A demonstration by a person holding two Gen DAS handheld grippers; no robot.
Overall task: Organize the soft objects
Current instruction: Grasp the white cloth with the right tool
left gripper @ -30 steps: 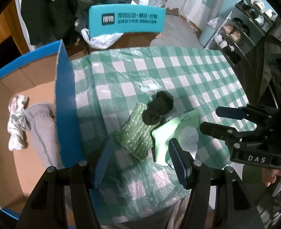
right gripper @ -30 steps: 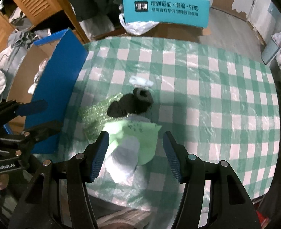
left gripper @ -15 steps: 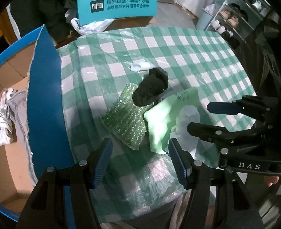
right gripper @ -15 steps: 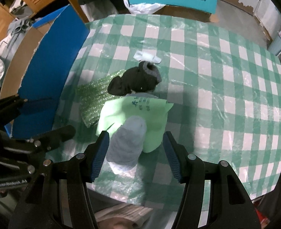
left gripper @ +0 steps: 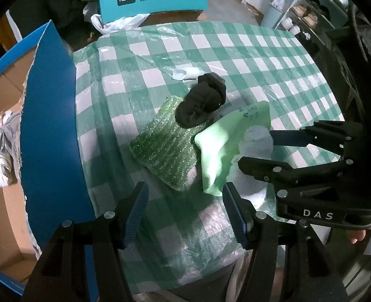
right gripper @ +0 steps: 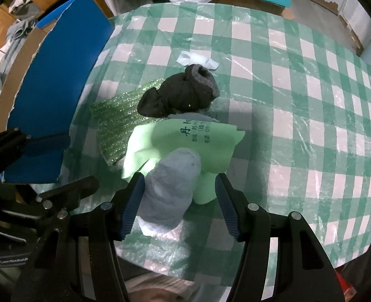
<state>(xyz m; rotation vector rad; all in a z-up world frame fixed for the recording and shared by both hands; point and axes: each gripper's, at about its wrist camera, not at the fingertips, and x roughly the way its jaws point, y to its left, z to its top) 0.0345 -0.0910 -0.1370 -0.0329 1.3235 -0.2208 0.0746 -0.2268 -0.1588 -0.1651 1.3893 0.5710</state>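
Half the grey sock (right gripper: 170,191) hides between the right gripper's (right gripper: 177,205) jaws.

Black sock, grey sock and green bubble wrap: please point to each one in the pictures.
black sock (right gripper: 179,97): right wrist view, middle of its bundled body.
grey sock (right gripper: 171,188): right wrist view, middle of the roll.
green bubble wrap (left gripper: 164,146): left wrist view, centre of the sheet.

Green-checked tablecloth (left gripper: 248,58), black sock (left gripper: 200,100)

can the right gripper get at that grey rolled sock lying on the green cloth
Probably yes. The right gripper stands open with the grey sock already between its fingers, nothing covering it; only the green cloth lies underneath.
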